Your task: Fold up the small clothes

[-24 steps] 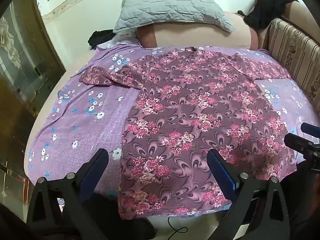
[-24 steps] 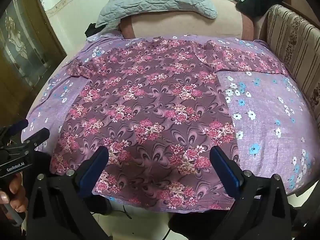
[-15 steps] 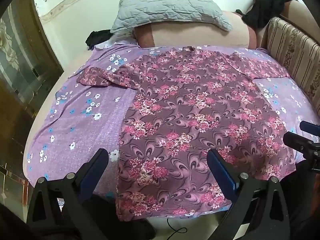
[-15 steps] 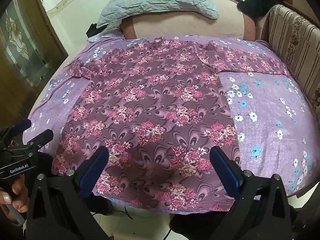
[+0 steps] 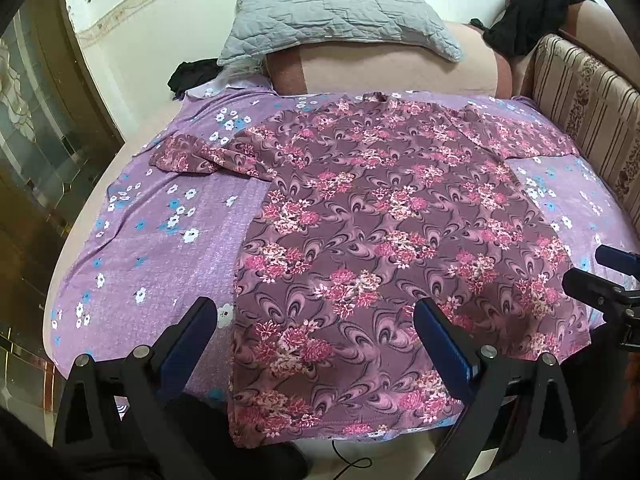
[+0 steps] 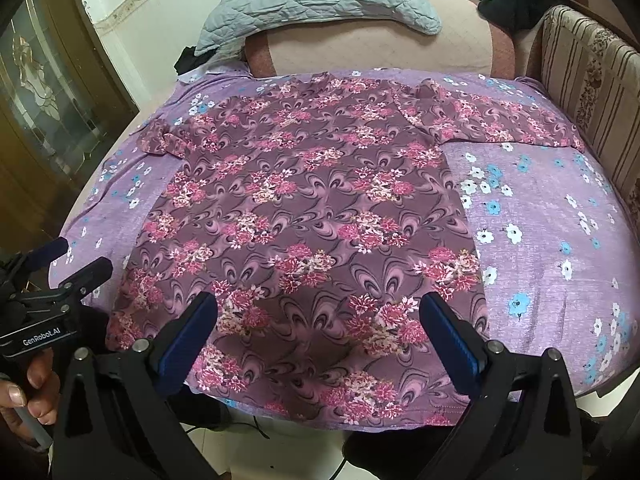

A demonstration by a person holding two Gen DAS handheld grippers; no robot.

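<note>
A mauve top with pink flower print [image 5: 380,232] [image 6: 312,220] lies spread flat on the purple flowered sheet [image 5: 160,248] [image 6: 552,216], sleeves out to both sides, hem hanging over the near edge. My left gripper [image 5: 316,320] hovers open above the hem's left part, its blue pads wide apart with only air between them. My right gripper [image 6: 318,316] hovers open over the hem's middle and right part, holding nothing. The right gripper's tips [image 5: 600,276] show at the right of the left wrist view. The left gripper [image 6: 60,276] shows at the left of the right wrist view, held by a hand [image 6: 28,384].
A grey quilted pillow [image 5: 340,16] lies on a pink bolster [image 5: 400,72] at the far side. Dark clothes [image 5: 532,4] sit at the far right, another dark bundle [image 5: 192,76] at the far left. A striped sofa arm [image 5: 592,96] bounds the right. A wooden glazed door [image 6: 52,92] stands left.
Both grippers have drifted slightly; in the left wrist view the top has shifted a little leftward and downward. Both stay open and the top lies unmoved.
</note>
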